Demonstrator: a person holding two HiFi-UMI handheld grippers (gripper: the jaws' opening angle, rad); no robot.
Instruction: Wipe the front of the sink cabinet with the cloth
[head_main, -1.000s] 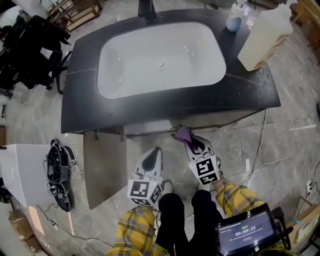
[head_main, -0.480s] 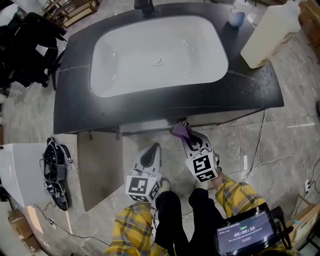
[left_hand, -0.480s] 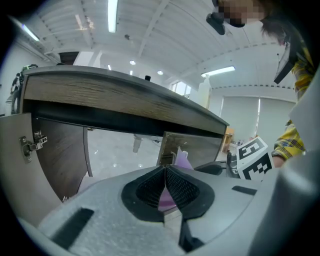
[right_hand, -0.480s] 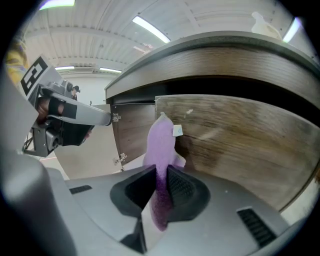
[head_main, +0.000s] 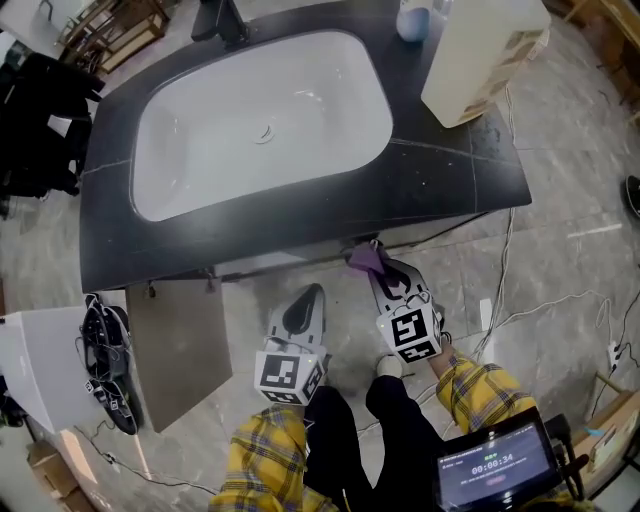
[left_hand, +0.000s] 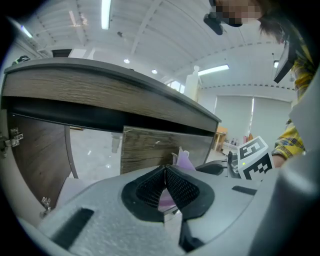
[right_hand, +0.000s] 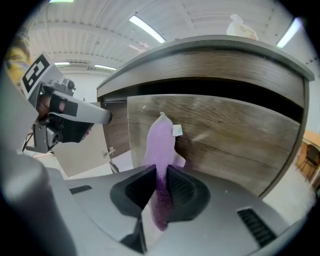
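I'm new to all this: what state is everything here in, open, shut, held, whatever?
left gripper, shut, empty
right gripper, shut on purple cloth
purple cloth, pinched, sticking up
left cabinet door, swung open
right cabinet door, closed
sink basin, empty
jug, upright

Left gripper (left_hand: 165, 169): jaws closed tip to tip, empty, pointing forward. Right gripper (right_hand: 160, 179): jaws clamped on cloth (right_hand: 161, 142), just right of left, reaching slightly further ahead.
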